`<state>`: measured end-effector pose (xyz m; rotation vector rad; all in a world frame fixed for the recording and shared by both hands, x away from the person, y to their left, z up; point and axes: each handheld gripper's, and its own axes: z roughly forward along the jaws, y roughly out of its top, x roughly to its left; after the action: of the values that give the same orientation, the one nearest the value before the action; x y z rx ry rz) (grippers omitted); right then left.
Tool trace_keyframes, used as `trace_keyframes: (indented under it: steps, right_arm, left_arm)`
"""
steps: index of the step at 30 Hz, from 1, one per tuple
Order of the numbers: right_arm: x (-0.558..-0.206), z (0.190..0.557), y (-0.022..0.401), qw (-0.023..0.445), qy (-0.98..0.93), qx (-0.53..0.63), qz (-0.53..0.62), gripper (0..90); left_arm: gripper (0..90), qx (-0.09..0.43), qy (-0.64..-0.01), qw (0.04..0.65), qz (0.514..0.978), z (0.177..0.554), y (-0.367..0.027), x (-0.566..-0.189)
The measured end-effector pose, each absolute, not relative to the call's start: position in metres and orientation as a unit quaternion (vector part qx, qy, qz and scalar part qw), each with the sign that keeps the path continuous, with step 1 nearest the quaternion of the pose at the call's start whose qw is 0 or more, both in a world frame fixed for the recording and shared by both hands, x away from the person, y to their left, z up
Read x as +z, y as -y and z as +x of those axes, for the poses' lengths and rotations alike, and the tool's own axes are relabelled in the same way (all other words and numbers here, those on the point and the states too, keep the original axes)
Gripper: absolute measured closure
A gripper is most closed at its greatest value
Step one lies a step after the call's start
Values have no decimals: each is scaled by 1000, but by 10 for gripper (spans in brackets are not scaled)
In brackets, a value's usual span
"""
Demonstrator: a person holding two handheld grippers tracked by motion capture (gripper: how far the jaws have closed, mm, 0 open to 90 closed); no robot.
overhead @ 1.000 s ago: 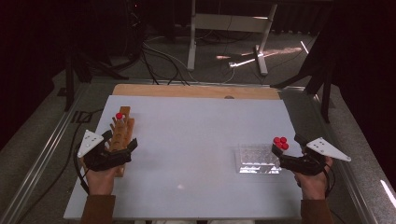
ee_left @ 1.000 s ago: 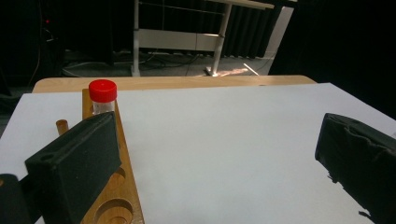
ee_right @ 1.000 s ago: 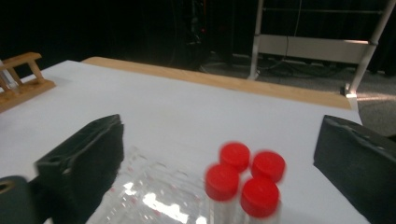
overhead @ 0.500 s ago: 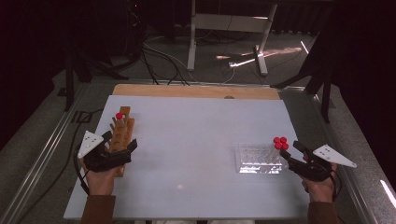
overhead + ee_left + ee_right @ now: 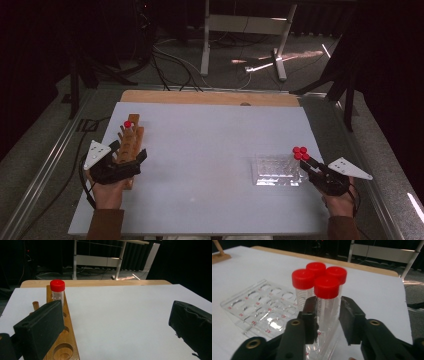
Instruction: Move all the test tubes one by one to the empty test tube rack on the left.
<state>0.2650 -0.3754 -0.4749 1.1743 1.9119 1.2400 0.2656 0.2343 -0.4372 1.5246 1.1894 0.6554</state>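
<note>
My right hand-held gripper (image 5: 328, 317) has just been closing, and its jaws now pinch the nearest of four red-capped tubes (image 5: 326, 302) standing in the clear plastic rack (image 5: 259, 307) at the right side of the worktop (image 5: 210, 150). My left hand-held gripper (image 5: 112, 325) rests with its jaws spread wide at the near end of the wooden rack (image 5: 66, 340), which holds one red-capped tube (image 5: 57, 291) at its far end.

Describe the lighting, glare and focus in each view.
High view: dark room, evenly lit table, bright streaks on the floor behind. Left gripper view: sharp red-capped tube, near jaws slightly soft. Right gripper view: tubes crisp, clear rack faintly glinting.
</note>
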Motion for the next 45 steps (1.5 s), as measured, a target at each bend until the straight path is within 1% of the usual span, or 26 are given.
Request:
trace_keyframes:
  steps: [9, 16, 41, 45]
  right_arm:
    - [-481, 268, 369, 286, -725, 449, 437, 730]
    - [-478, 267, 371, 285, -719, 458, 438, 738]
    - [-435, 254, 377, 322, -687, 493, 426, 740]
    - [-427, 252, 376, 315, -692, 495, 420, 740]
  left_arm:
    - [8, 276, -498, 522, 635, 265, -234, -437]
    - [8, 278, -499, 521, 634, 265, -235, -437]
    - [8, 278, -500, 522, 633, 265, -235, -438]
    - [8, 278, -501, 521, 633, 265, -235, -438]
